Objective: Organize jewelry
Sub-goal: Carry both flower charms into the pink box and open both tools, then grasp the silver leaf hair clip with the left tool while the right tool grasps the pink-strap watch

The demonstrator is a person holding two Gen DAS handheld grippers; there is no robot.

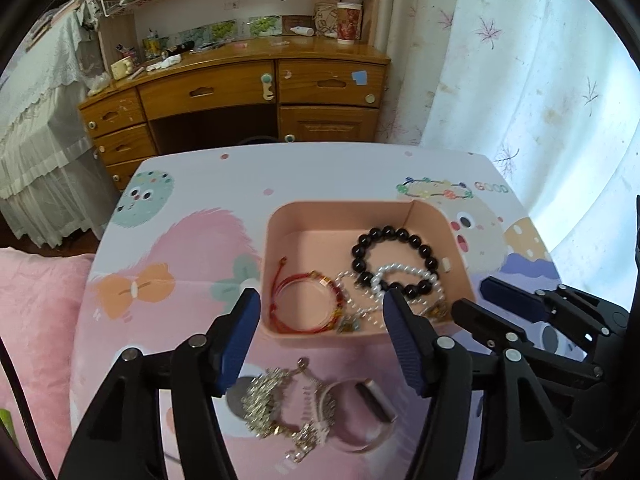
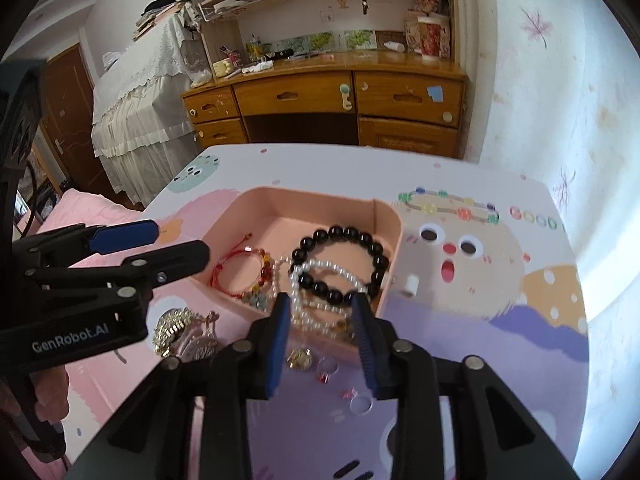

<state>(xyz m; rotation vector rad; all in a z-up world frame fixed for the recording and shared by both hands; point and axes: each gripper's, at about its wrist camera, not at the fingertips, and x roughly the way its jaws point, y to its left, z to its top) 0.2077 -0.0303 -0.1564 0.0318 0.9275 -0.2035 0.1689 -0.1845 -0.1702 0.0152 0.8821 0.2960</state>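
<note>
— Both grippers hang over the near edge of the pink tray (image 1: 280, 216). Left gripper (image 1: 320, 300) stands spread wide with nothing between its pads; right gripper (image 2: 322, 304) is partly spread, also holding nothing, above the white pearl bracelet (image 2: 304, 280).

— So what's in the tray?

— The red cord bracelet (image 1: 304, 300), the black bead bracelet (image 1: 394, 258) and the pearl one, lying overlapped. It looks like a drop-off into the tray has just finished.

— And what's left?

— On the table (image 2: 480, 320), just outside the tray: the gold chain bracelet (image 1: 280, 404) beside the silver bangle (image 1: 360, 416), plus a gold ring (image 2: 300, 358) and small rings (image 2: 328, 368). My guess: the next move is drawing back towards the near edge and lowering onto one of these, pads straddling it before closing.
</note>
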